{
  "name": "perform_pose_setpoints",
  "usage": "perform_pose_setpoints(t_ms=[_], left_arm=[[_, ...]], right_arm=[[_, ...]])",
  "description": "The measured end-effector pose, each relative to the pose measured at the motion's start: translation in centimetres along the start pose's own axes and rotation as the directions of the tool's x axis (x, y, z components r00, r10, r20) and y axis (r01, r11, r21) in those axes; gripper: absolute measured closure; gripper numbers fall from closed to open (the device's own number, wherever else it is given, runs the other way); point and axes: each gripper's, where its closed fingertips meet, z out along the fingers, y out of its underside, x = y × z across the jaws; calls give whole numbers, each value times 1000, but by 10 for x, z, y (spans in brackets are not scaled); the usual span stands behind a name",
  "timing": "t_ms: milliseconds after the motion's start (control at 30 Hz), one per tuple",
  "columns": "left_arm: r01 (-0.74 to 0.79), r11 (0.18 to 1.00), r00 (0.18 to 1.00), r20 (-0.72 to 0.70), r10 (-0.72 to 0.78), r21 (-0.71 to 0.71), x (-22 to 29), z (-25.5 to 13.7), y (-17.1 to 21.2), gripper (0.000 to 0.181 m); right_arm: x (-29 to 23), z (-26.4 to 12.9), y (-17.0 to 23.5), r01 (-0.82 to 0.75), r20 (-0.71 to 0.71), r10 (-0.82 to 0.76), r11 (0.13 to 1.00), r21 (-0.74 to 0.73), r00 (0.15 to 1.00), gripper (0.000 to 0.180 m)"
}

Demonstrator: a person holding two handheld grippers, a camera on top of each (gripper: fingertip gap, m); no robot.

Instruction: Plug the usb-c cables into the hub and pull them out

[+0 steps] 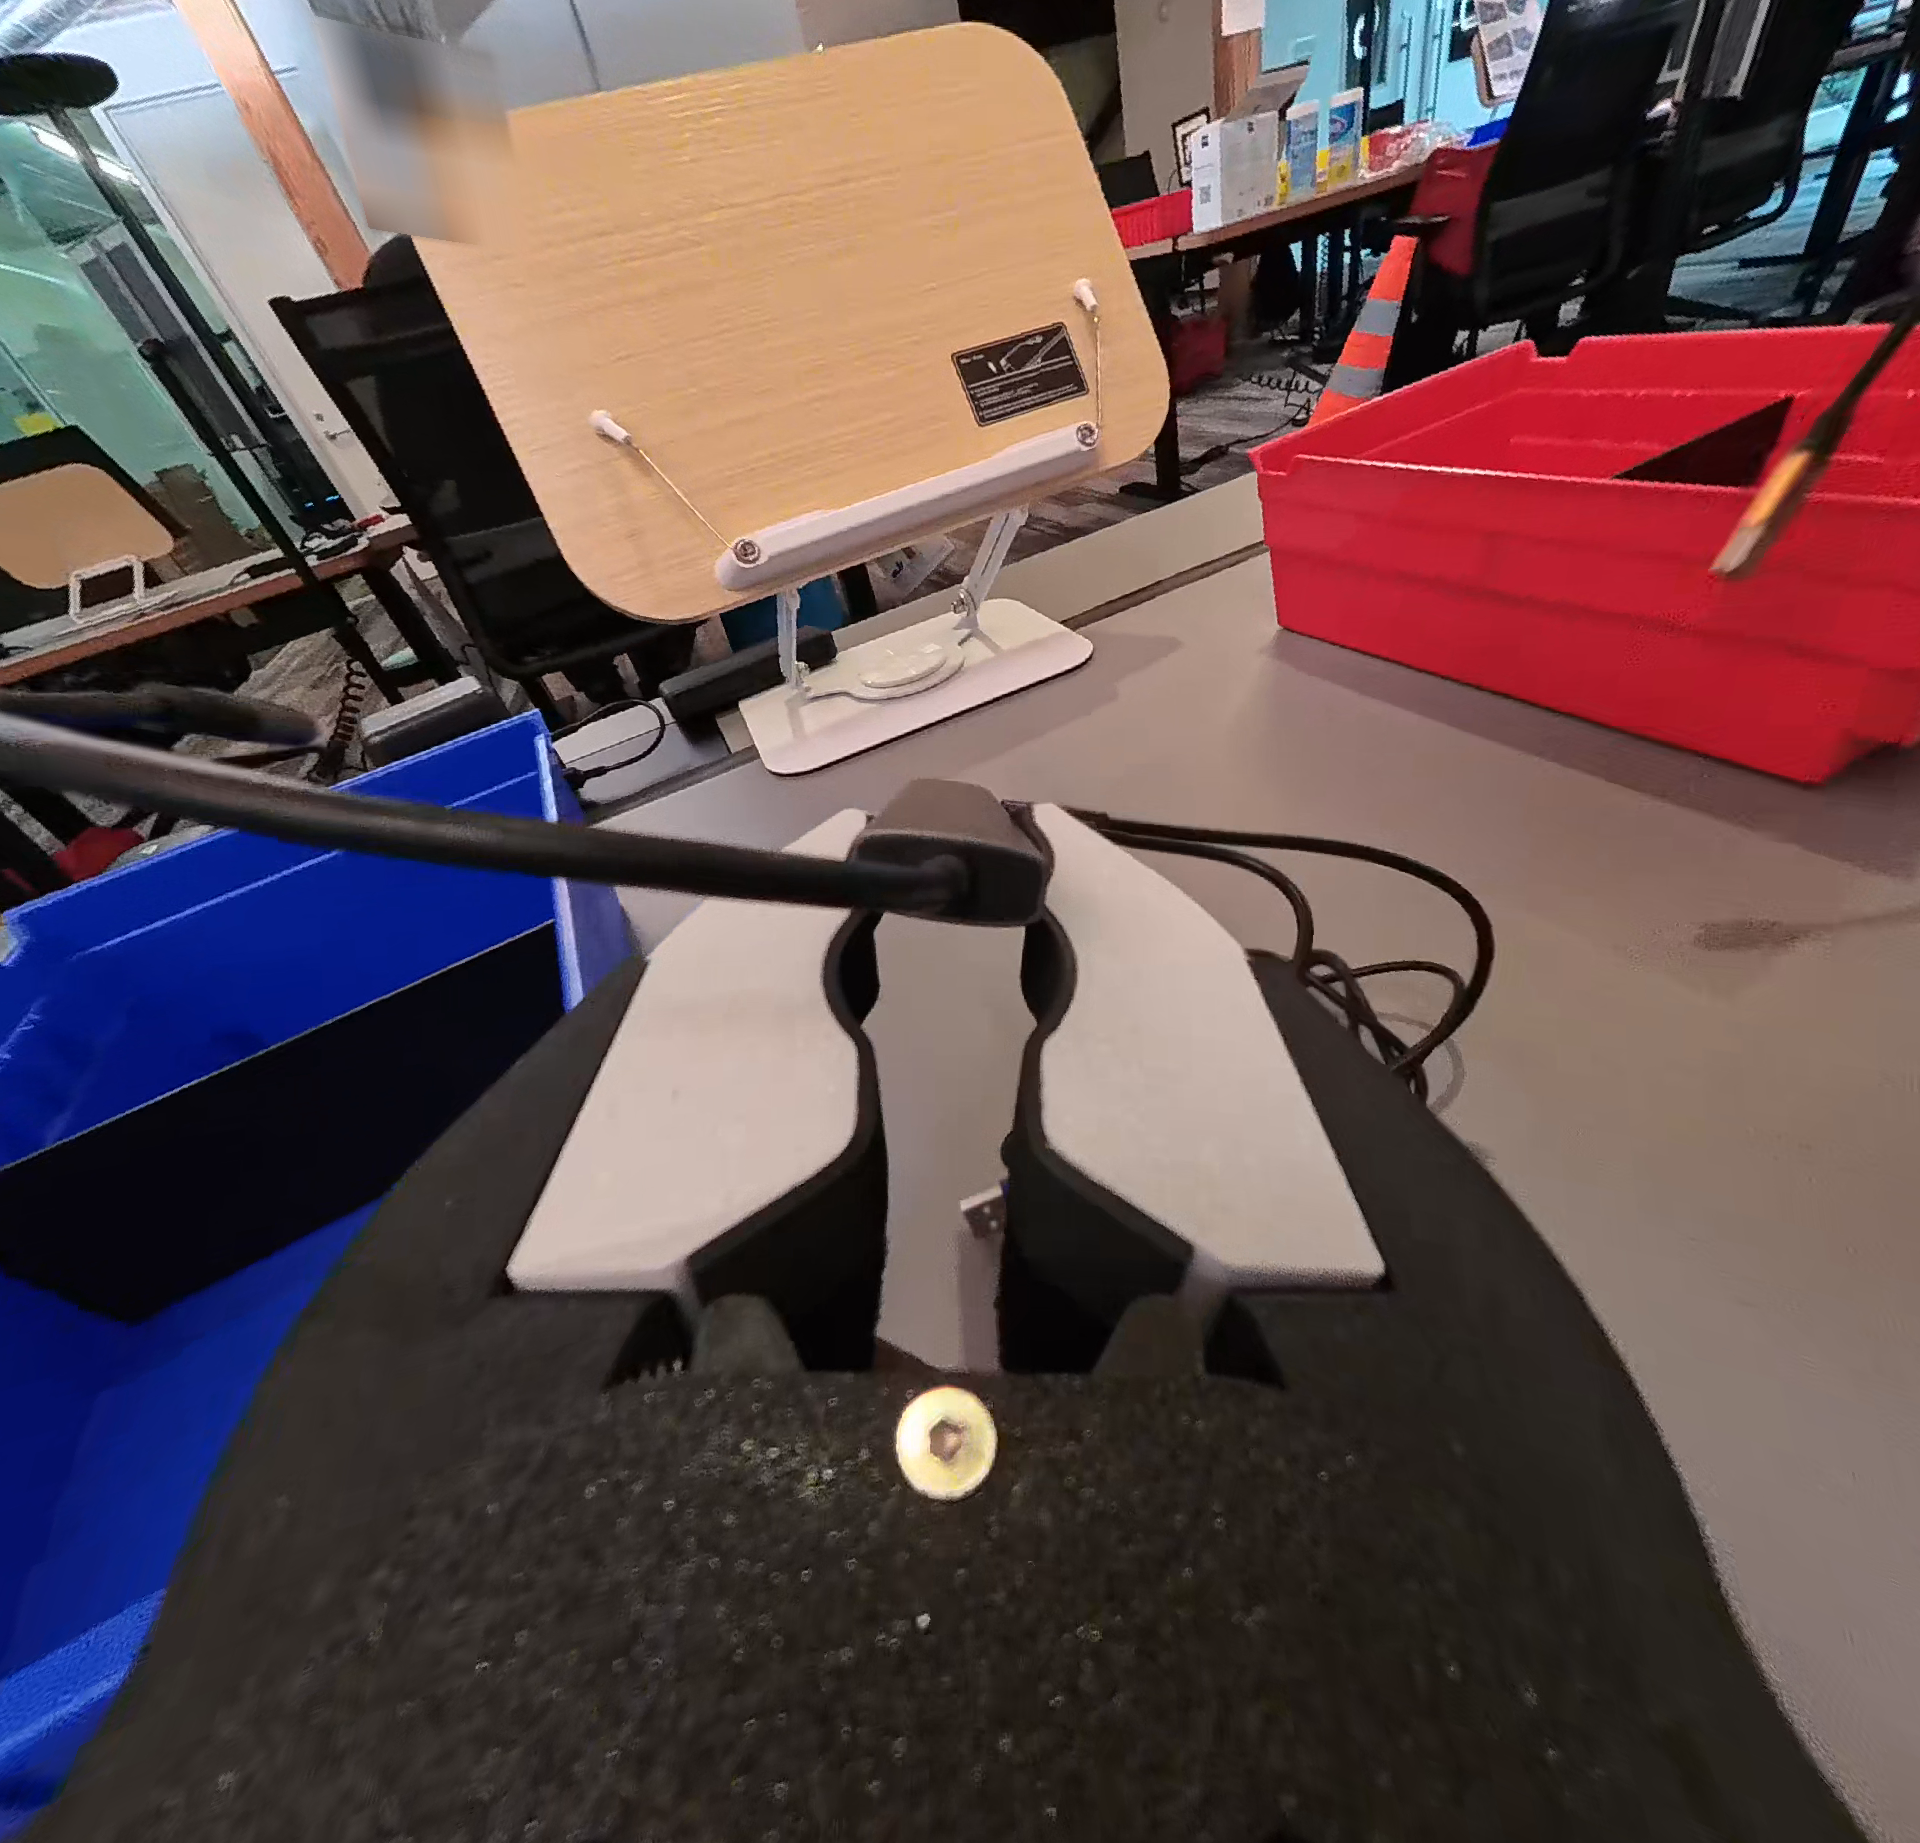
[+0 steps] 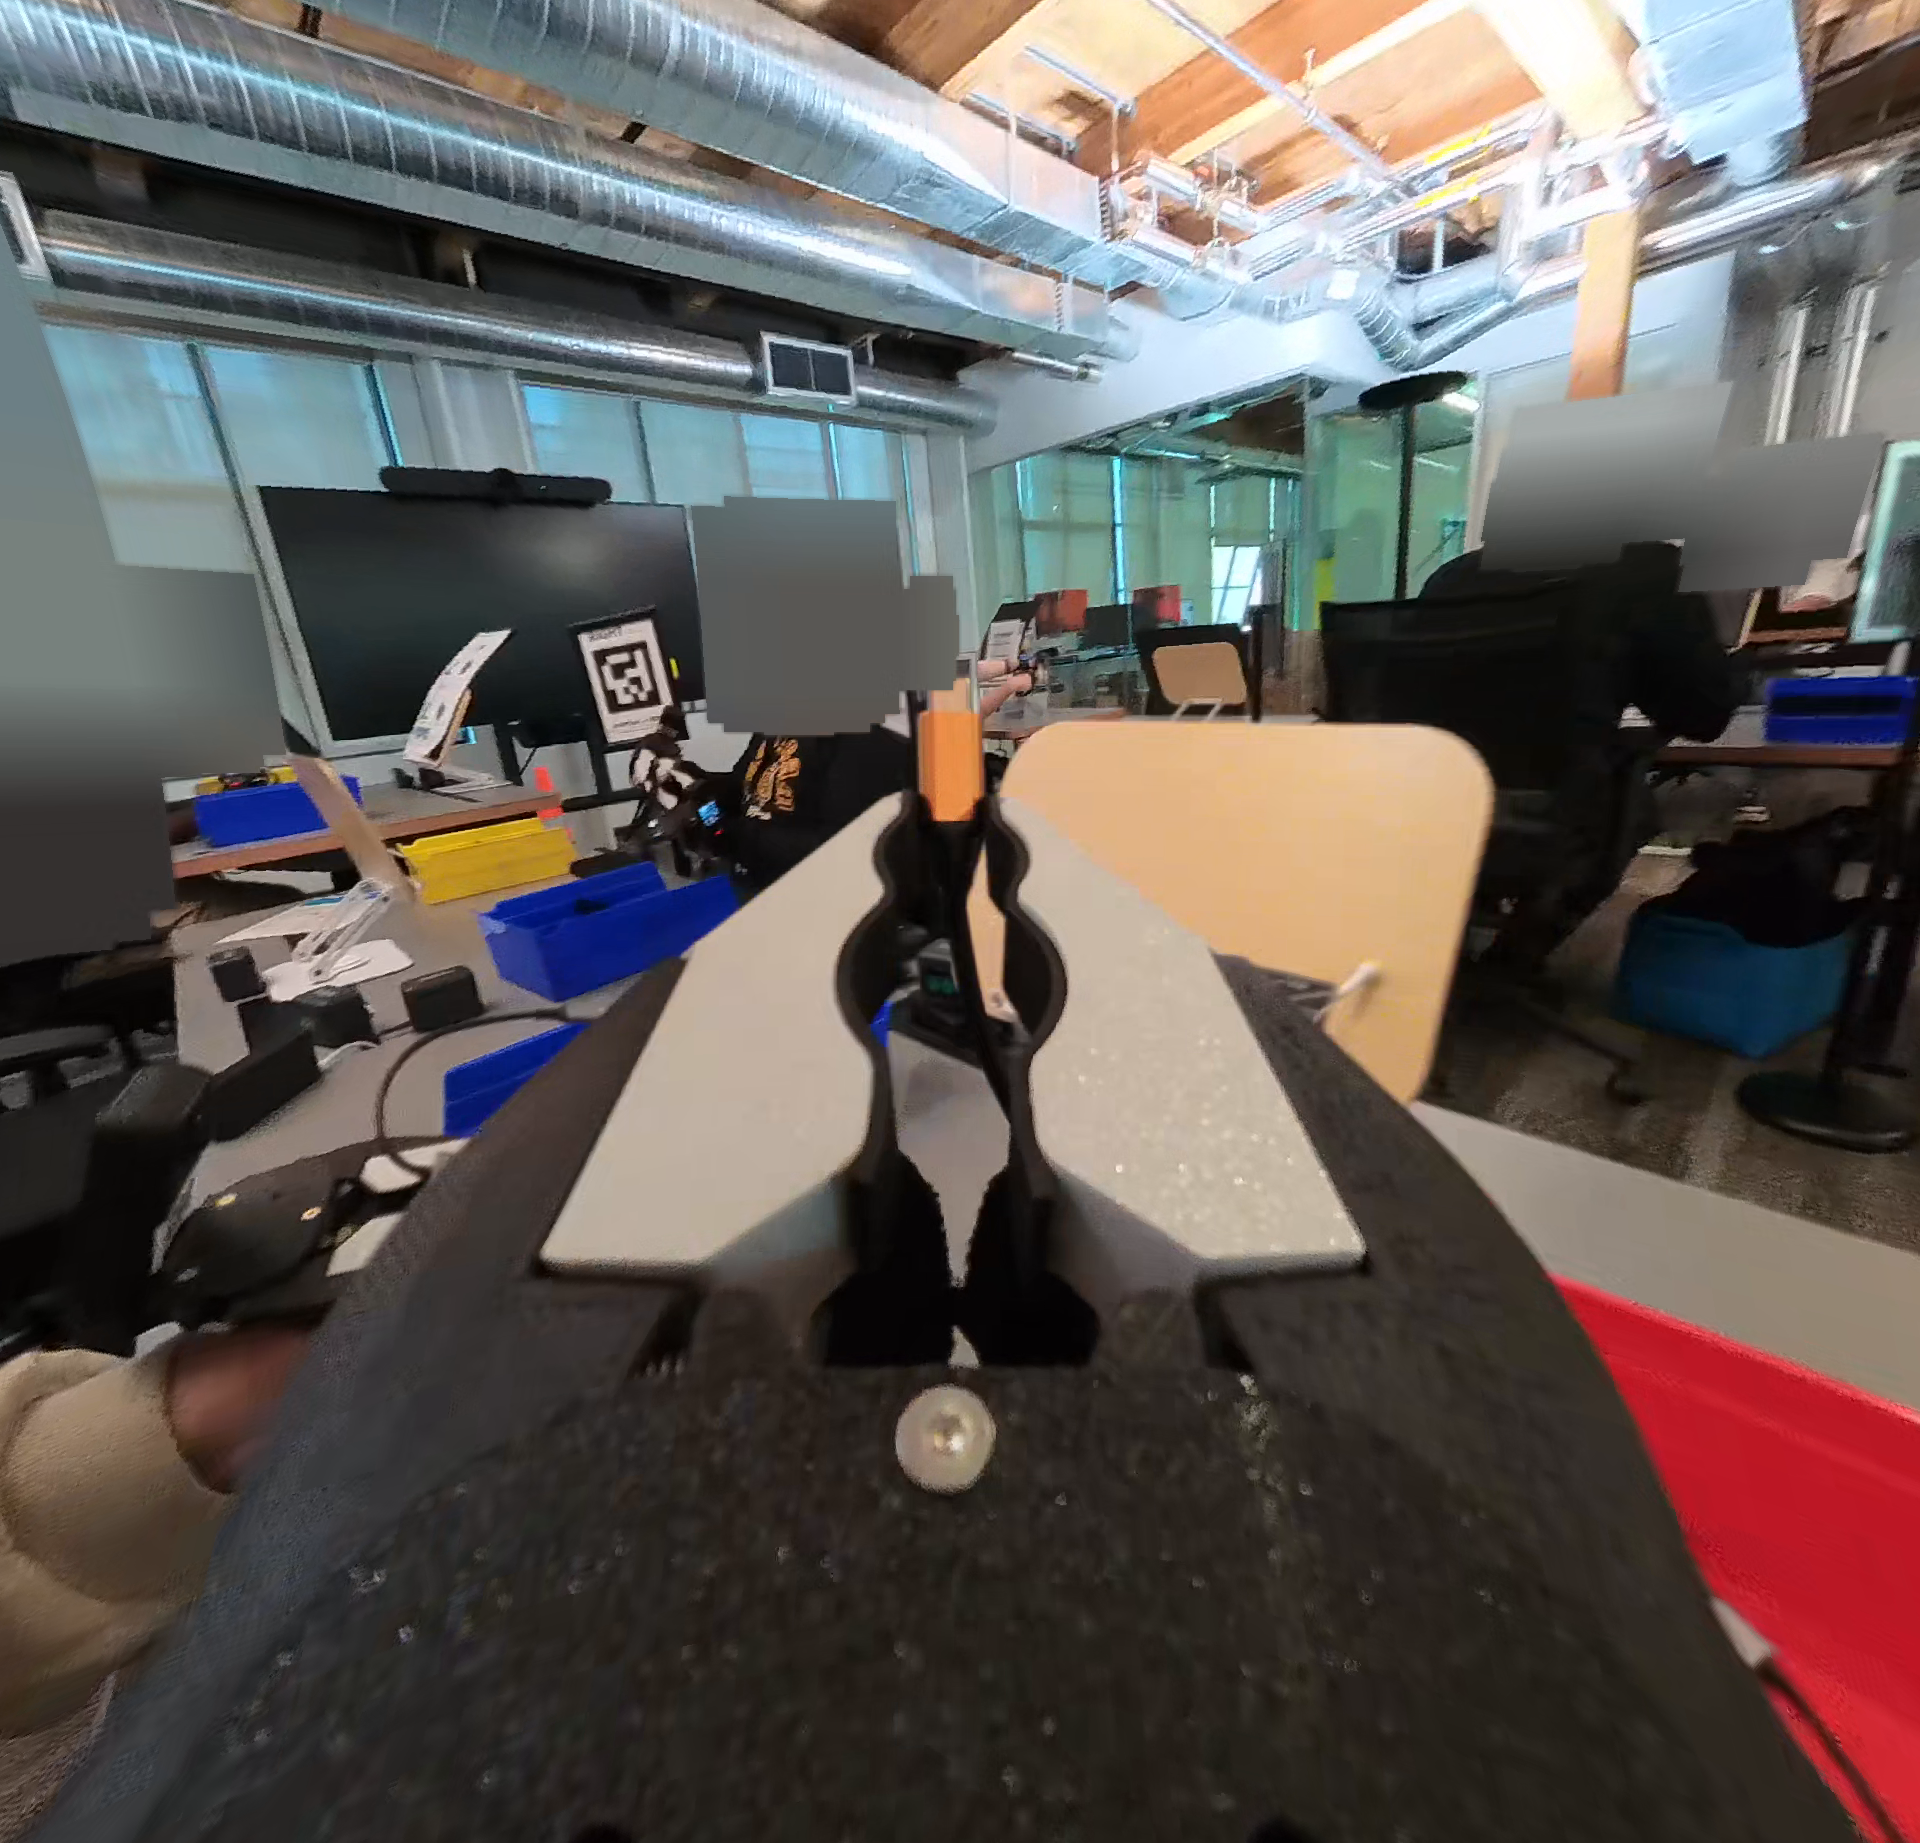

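The likeliest trouble, as I judge it, is a missed port: the left gripper (image 1: pixel 951 863) holds the hub (image 1: pixel 951 848) up off the tabletop (image 1: pixel 1558 962) by a narrow pinch at the very tips, so a push from a plug coming in crooked could twist the hub in the grip or knock it loose, and the thick black cord (image 1: pixel 436 822) running off its near end to the left could drag it sideways as well. The left fingers (image 1: pixel 717 1055) are closed to the hub's width and clamp it from both sides, while a thinner black cable (image 1: pixel 1382 920) lies coiled on the tabletop just beyond. The right gripper (image 2: pixel 948 806) has its fingers (image 2: pixel 1153 1097) closed almost fully, with only a sliver between them, on the orange-sleeved plug (image 2: pixel 948 765) of a usb-c cable (image 2: pixel 971 983), which stands up out of the tips while its black cable trails back through the gap; so little of the sleeve is caught that it could tilt under pressure. From the left wrist view that plug (image 1: pixel 1766 510) hangs well apart from the hub, over the red bin (image 1: pixel 1507 588), with the wooden stand (image 1: pixel 790 318) behind
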Motion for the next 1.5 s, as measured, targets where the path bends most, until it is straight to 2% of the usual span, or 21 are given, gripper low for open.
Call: perform_pose_setpoints(t_ms=[200, 300, 367, 533, 700, 767, 900, 1067, 1267, 1400, 1500], left_arm=[[16, 1000, 1000, -7, -16, -5, -4, -1, 4, 158], [35, 999, 999, -21, -35, -11, -3, 0, 6, 158], [33, 999, 999, -23, -33, -12, -2, 0, 6, 158], [24, 1000, 999, -33, -24, -18, 1, 0, 6, 157], [17, 1000, 999, -47, -18, -20, 4, 1, 7, 157], [11, 1000, 999, -52, -12, -20, 5, 1, 7, 157], [1, 1000, 998, -56, -2, -23, 7, 1, 8, 157], [2, 1000, 998, -59, -3, -27, 8, 2, 9, 158], [-5, 1000, 998, -56, 4, -20, 9, 2, 7, 158], [-6, 1000, 998, -59, 5, -23, 9, 2, 8, 158], [-7, 1000, 998, -64, 5, -23, 10, 2, 8, 158]], right_arm=[[47, -19, -47, 19, -89, -13, 998, 68, 996, 168], [71, -24, -51, 40, -158, -29, 997, 66, 987, 168], [91, -28, -38, 52, -235, -42, 998, 36, 971, 168], [122, -32, 6, -65, -308, 62, 998, 0, 949, 169], [144, -38, 46, 26, -396, -79, 990, -138, 915, 169], [149, -41, 74, 17, -390, -105, 975, -223, 915, 169], [151, -49, 114, -99, -358, -21, 944, -314, 934, 168], [148, -52, 78, -76, -356, -9, 972, -224, 934, 168], [115, -42, 20, -159, -217, 141, 985, -69, 966, 168], [103, -41, 26, -201, -192, 181, 975, -93, 965, 168], [115, -47, 56, -156, -258, 107, 971, -180, 960, 168]])
